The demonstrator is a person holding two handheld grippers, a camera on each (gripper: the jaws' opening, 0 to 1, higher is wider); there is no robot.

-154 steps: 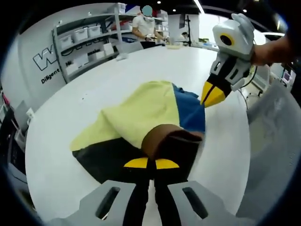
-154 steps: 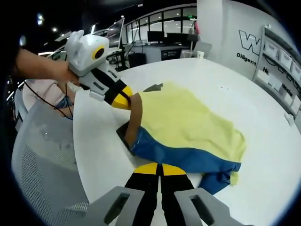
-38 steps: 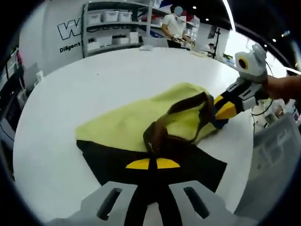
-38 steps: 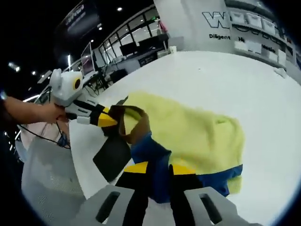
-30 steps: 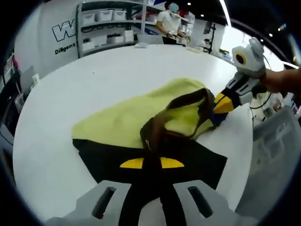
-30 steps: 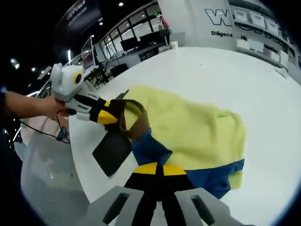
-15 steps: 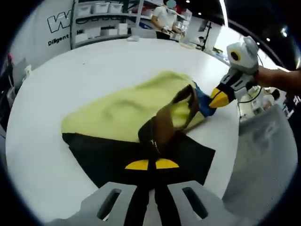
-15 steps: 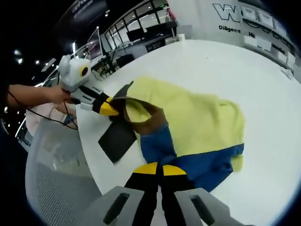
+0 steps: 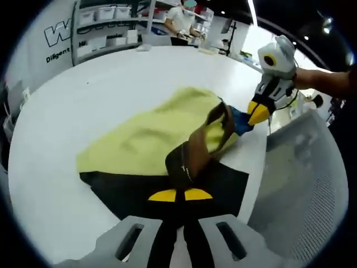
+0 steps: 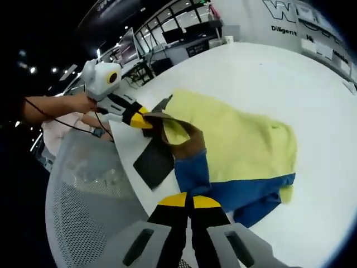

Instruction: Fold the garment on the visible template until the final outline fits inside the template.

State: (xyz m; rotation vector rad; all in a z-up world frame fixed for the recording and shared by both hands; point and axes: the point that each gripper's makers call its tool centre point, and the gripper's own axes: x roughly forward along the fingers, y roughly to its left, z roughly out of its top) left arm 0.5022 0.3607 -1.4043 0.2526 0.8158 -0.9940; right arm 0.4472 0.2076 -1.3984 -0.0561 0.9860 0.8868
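- Garment (image 9: 150, 139) sits mid-frame in the left gripper view, on the white table (image 9: 83, 84). It's yellow with a blue band and a brown collar strip, and partly covers the dark template (image 9: 139, 192) at lower centre.
- Left gripper (image 9: 179, 195) looks clenched on the brown collar strip (image 9: 192, 153), which comes up off the cloth right at its yellow tips. Right gripper (image 10: 188, 200) looks pinched shut on the blue band (image 10: 192, 173) near the bottom of its own view.
- Biggest risk imo: both grips are on thin edges, so one slipping mid-fold would drop the layer crooked and leave yellow hanging outside the template.
- Pull the two corners unevenly and the whole garment could drag across the slick table instead of folding.
- The template corner lies close to the table edge at lower right of the left gripper view, with a mesh chair (image 9: 301, 184) just beyond. Cloth could slide off that side.
- Loads of open table toward the upper left, so that's the safe way to swing the fold.
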